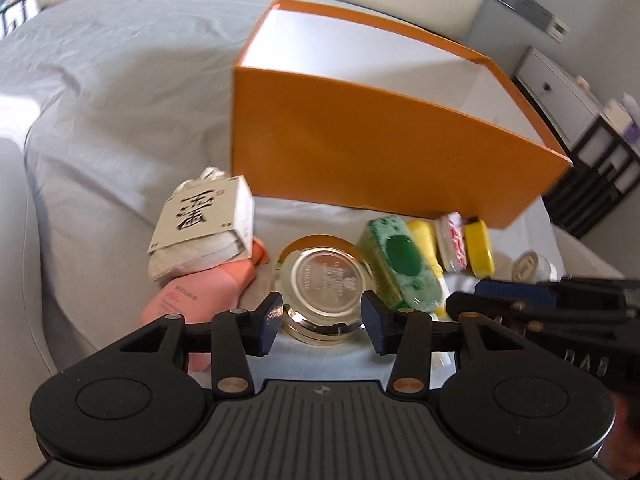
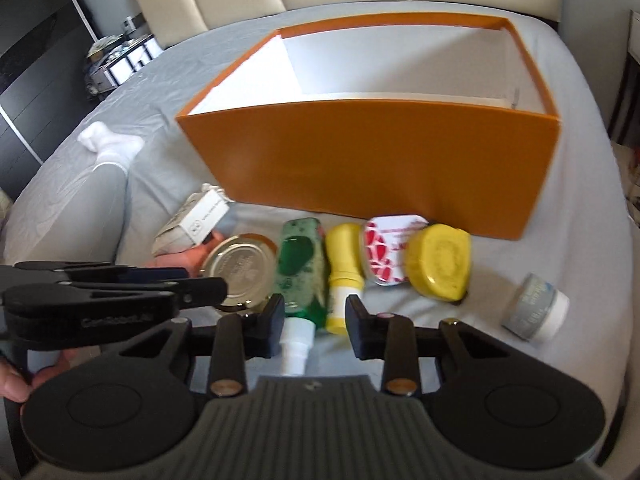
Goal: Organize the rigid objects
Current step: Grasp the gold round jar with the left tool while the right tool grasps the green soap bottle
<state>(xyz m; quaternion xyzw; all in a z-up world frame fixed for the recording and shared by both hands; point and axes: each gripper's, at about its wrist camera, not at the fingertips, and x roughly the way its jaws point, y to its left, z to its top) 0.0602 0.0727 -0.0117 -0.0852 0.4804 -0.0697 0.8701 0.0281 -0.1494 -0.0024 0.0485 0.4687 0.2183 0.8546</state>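
Note:
An open orange box (image 1: 380, 148) (image 2: 360, 168) stands on the grey bed sheet, with a row of small items in front of it. My left gripper (image 1: 323, 322) (image 2: 222, 288) is open, its pads just over the near edge of a round gold-rimmed jar (image 1: 324, 280) (image 2: 240, 272). My right gripper (image 2: 314, 326) (image 1: 452, 304) shows a narrow gap. Below that gap lie the white cap (image 2: 298, 344) of a green bottle (image 2: 300, 264) (image 1: 400, 264) and the end of a yellow bottle (image 2: 344, 256) (image 1: 426, 240). No pad clearly presses on either.
A white carton with black lettering (image 1: 204, 216) rests on a pink bottle (image 1: 208, 288). Right of the yellow bottle sit a red-and-white tub (image 2: 386, 252), a yellow round container (image 2: 438, 264) and a small grey-white jar (image 2: 536, 312). A leg in a white sock (image 2: 108, 148) lies left. Drawers (image 1: 600, 160) stand beside the bed.

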